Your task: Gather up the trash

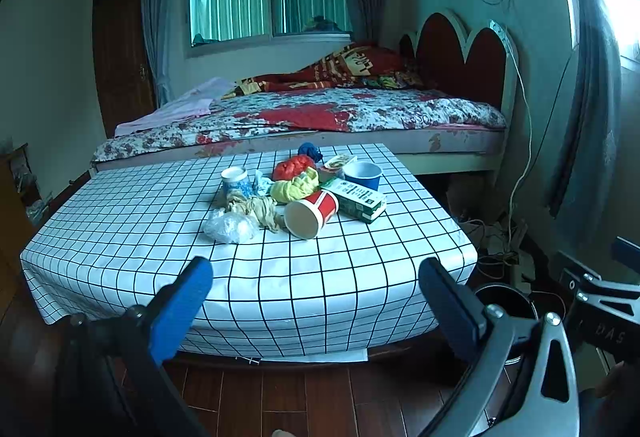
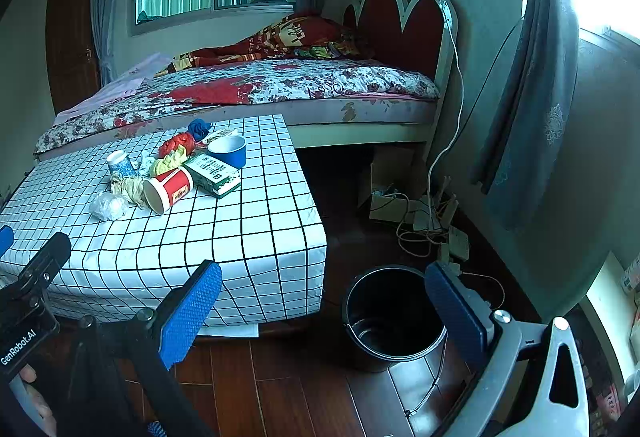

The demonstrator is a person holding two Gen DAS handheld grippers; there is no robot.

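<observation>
Trash lies in a heap on the checked tablecloth (image 1: pixel 140 233) (image 2: pixel 248 233): a tipped red paper cup (image 1: pixel 312 213) (image 2: pixel 168 189), a green carton (image 1: pixel 356 199) (image 2: pixel 214 173), a blue cup (image 1: pixel 363 175) (image 2: pixel 228 150), a patterned cup (image 1: pixel 236 181) (image 2: pixel 120 163), a clear plastic wad (image 1: pixel 230 225) (image 2: pixel 107 205), and red, yellow and blue crumpled bags. A black bin (image 2: pixel 394 317) (image 1: pixel 506 303) stands on the floor right of the table. My left gripper (image 1: pixel 316 297) is open, short of the table's front edge. My right gripper (image 2: pixel 324 301) is open, nothing in it, over the floor beside the bin.
A bed (image 1: pixel 320 117) runs behind the table. Cables, a power strip and a cardboard box (image 2: pixel 424 221) lie on the floor near the wall at right. A curtain (image 2: pixel 532 109) hangs at right. Dark wood floor (image 2: pixel 280 389) lies in front of the table.
</observation>
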